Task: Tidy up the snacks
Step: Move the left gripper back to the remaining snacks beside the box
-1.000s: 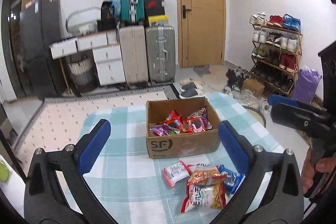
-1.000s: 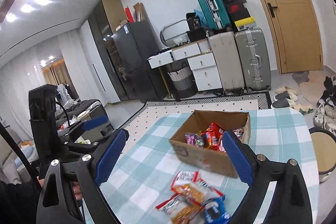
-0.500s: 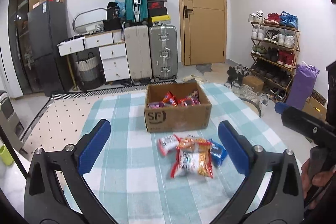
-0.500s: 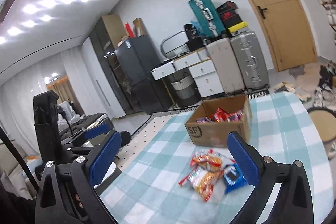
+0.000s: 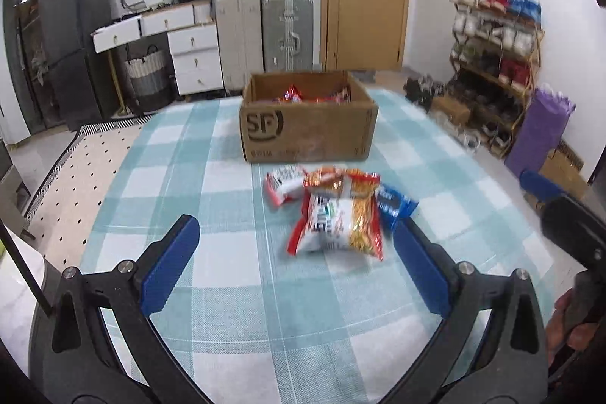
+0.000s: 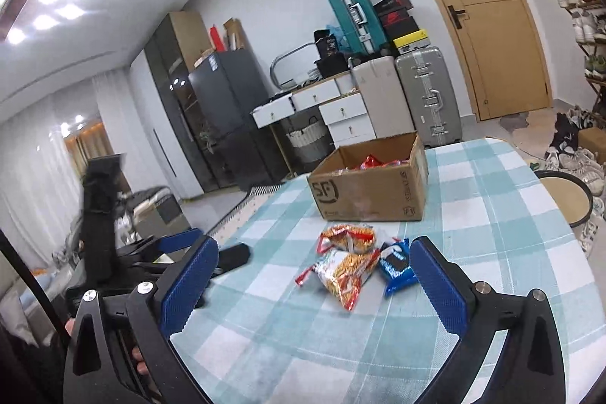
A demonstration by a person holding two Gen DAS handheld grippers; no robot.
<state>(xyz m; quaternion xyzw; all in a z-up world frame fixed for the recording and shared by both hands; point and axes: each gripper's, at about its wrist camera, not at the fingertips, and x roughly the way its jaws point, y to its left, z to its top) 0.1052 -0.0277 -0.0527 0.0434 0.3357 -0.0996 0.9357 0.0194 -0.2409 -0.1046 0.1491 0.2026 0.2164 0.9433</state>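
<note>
Snack packets before a cardboard box on the table

The cardboard box (image 5: pixel 308 124) sits on the table (image 5: pixel 212 199), snacks inside; the noodle packet (image 5: pixel 341 214) lies before it, between two smaller packets, suitcases (image 5: pixel 261 36) behind.

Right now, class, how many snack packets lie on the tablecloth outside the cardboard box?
3 visible: a red-and-white packet at left, the big orange-red noodle snack bag in the middle, a blue packet at right. Others may hide beneath.

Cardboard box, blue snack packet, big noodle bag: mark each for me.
cardboard box (image 5: pixel 308 135): left wrist view, front wall beside the SF logo.
blue snack packet (image 6: pixel 395 265): right wrist view, middle of the wrapper.
big noodle bag (image 5: pixel 339 218): left wrist view, centre of its face.
</note>
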